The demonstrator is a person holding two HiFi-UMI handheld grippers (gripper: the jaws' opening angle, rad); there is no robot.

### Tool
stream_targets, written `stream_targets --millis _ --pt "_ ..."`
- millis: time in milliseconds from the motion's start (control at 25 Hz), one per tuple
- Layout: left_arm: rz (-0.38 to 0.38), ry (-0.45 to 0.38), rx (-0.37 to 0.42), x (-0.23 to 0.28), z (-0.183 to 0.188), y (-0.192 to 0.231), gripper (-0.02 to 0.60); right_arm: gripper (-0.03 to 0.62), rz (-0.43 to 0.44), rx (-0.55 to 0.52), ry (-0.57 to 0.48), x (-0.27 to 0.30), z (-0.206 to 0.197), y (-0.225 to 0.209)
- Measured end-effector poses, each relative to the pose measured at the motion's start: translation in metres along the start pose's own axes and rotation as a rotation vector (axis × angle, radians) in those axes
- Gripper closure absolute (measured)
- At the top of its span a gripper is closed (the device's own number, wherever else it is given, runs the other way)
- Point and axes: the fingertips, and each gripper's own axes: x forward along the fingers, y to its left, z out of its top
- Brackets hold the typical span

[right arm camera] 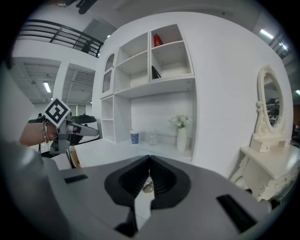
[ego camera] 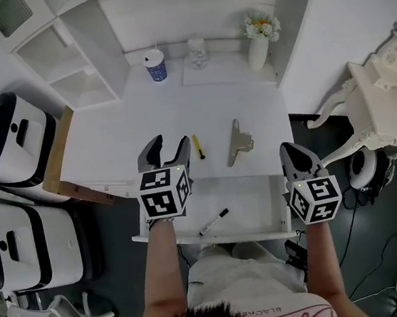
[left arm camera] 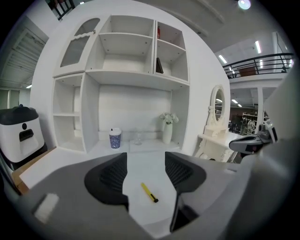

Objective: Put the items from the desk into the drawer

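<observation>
L gripper point(ego camera: 170, 141) jaws apart, empty; left gripper view shows yellow pen point(left arm camera: 149, 192) on desk point(ego camera: 110, 136) beyond them, untouched. R gripper point(ego camera: 291, 148) clenched, empty. Only head view shows black marker point(ego camera: 213, 222) in open drawer point(ego camera: 261, 200); metal clip point(ego camera: 238, 142) nr desk front edge.

The head view looks steeply down on the counter point(ego camera: 110, 140) from above its near edge. The left gripper view and right gripper view sit low by that edge, facing the far shelves point(left arm camera: 122, 71). All three share the cup point(ego camera: 155, 66) and vase point(ego camera: 258, 52).
</observation>
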Motion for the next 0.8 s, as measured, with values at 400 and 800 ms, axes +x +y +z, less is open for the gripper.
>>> stream_targets --millis 400,800 --pt "0.006 0.21 -0.014 0.076 -0.067 -0.011 0.342 0.586 0.016 0.017 0.076 0.007 -0.034 -0.022" --pt "-0.003 0.471 -0.013 0.135 -0.15 -0.01 0.344 0.586 -0.007 0.037 0.15 0.015 -0.062 -0.038"
